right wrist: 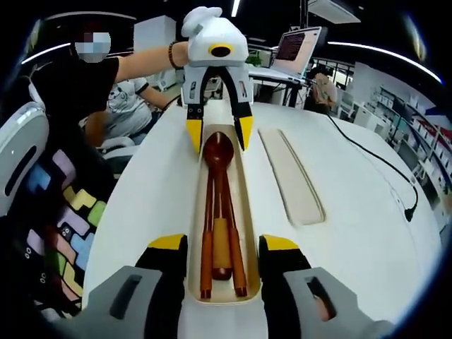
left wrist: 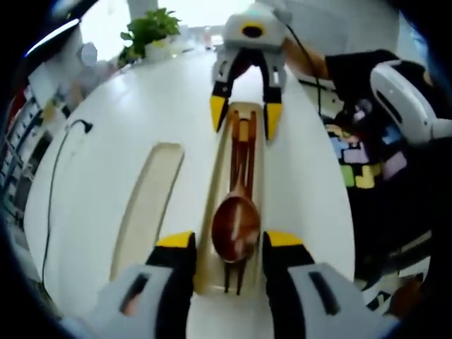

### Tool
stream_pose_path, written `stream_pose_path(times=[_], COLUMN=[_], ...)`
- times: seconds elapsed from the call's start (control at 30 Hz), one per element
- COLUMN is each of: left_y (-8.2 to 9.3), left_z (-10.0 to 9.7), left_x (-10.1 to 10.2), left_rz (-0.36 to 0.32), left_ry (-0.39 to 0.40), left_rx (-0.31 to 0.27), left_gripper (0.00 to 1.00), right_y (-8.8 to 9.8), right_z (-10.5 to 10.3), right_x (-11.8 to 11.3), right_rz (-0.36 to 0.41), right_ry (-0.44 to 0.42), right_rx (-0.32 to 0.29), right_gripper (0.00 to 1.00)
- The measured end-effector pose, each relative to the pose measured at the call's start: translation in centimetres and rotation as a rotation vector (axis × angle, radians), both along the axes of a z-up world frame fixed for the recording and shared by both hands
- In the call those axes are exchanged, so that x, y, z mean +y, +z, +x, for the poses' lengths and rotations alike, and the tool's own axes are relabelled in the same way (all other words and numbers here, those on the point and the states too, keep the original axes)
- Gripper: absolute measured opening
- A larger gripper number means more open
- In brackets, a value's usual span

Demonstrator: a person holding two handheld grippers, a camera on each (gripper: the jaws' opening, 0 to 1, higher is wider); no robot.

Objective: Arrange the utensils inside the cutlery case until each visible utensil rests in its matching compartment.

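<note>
A long beige cutlery case [left wrist: 214,194] [right wrist: 245,187] lies on the white table. A brown wooden spoon [left wrist: 236,226] [right wrist: 217,152] rests lengthwise inside it. Wooden chopsticks [left wrist: 251,152] [right wrist: 236,265] lie along the spoon's handle in the same channel. My left gripper [left wrist: 229,240] [right wrist: 219,134] stands open at the spoon-bowl end, one yellow-tipped jaw on each side of the case. My right gripper [right wrist: 223,244] [left wrist: 246,116] stands open at the handle end and straddles the case the same way. Neither holds anything.
A flat beige lid [left wrist: 145,205] [right wrist: 289,176] lies beside the case. A black cable [left wrist: 53,191] [right wrist: 381,166] crosses the table beyond the lid. A person sits near the table edge by a patterned chair [right wrist: 63,212]. A potted plant [left wrist: 148,32] and a laptop [right wrist: 296,46] stand further off.
</note>
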State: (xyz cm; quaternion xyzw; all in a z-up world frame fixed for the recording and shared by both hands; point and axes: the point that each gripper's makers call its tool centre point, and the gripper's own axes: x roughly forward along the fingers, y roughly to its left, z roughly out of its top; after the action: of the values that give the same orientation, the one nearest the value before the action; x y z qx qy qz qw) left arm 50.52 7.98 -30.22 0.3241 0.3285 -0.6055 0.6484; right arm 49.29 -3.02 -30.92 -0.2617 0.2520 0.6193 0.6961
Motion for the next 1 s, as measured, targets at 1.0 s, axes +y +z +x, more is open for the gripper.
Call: stream_pose_path(times=[1.0], left_y=[-1.0], left_z=[1.7], left_x=[-4.0], left_rz=[-0.026], left_ry=[-0.027], left_rx=[-0.011], left_gripper=[0.40], right_y=[-0.9], right_z=[1.4], right_x=[-3.9], right_rz=[0.002], right_ry=[-0.041], right_rx=[0.032], right_gripper=[0.42])
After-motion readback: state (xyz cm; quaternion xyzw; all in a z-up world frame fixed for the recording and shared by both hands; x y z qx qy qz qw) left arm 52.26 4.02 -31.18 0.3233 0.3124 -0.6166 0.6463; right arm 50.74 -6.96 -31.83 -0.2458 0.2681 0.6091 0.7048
